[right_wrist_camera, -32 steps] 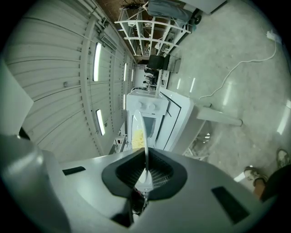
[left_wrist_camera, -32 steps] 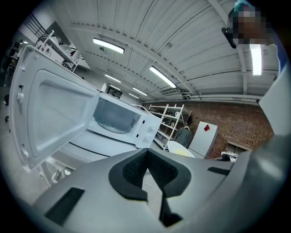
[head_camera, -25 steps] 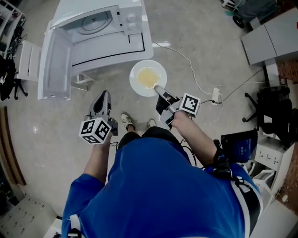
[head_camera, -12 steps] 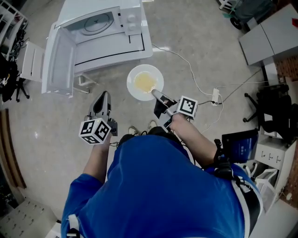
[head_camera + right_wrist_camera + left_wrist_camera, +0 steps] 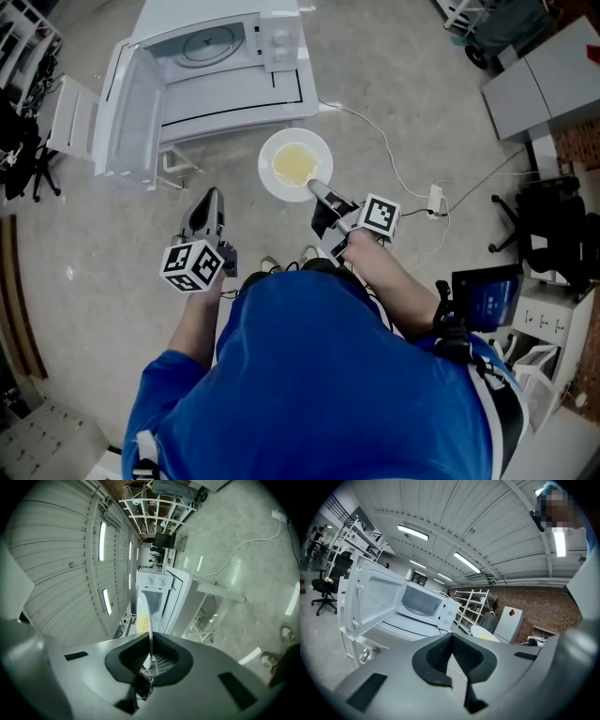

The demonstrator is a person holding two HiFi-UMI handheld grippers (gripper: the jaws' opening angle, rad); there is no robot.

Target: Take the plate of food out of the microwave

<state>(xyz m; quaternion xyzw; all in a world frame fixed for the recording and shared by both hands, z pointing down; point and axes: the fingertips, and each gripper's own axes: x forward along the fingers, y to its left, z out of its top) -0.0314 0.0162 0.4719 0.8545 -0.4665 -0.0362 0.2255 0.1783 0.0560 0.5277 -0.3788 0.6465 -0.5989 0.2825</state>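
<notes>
A white plate [image 5: 296, 164] with yellow food [image 5: 293, 163] hangs level over the floor, in front of the white microwave [image 5: 217, 58]. My right gripper [image 5: 317, 187] is shut on the plate's near rim; in the right gripper view the rim [image 5: 146, 616] runs edge-on between the jaws of that gripper [image 5: 150, 641]. The microwave's door [image 5: 127, 112] stands wide open and its turntable is bare. My left gripper [image 5: 209, 199] floats left of the plate with its jaws together and nothing in them. The left gripper view shows that gripper [image 5: 451, 637], the open microwave [image 5: 424, 604] and the plate [image 5: 485, 632].
The microwave sits on a white table [image 5: 234, 98]. A white cable with a power strip [image 5: 434, 197] lies on the floor to the right. A black office chair [image 5: 553, 225] and grey cabinets [image 5: 544, 75] stand at the right, and shelving [image 5: 23, 56] at the left.
Both grippers and the plate have drawn slightly back from the microwave, the plate staying level in the right gripper. The person's shoes have slipped out of sight under the body.
</notes>
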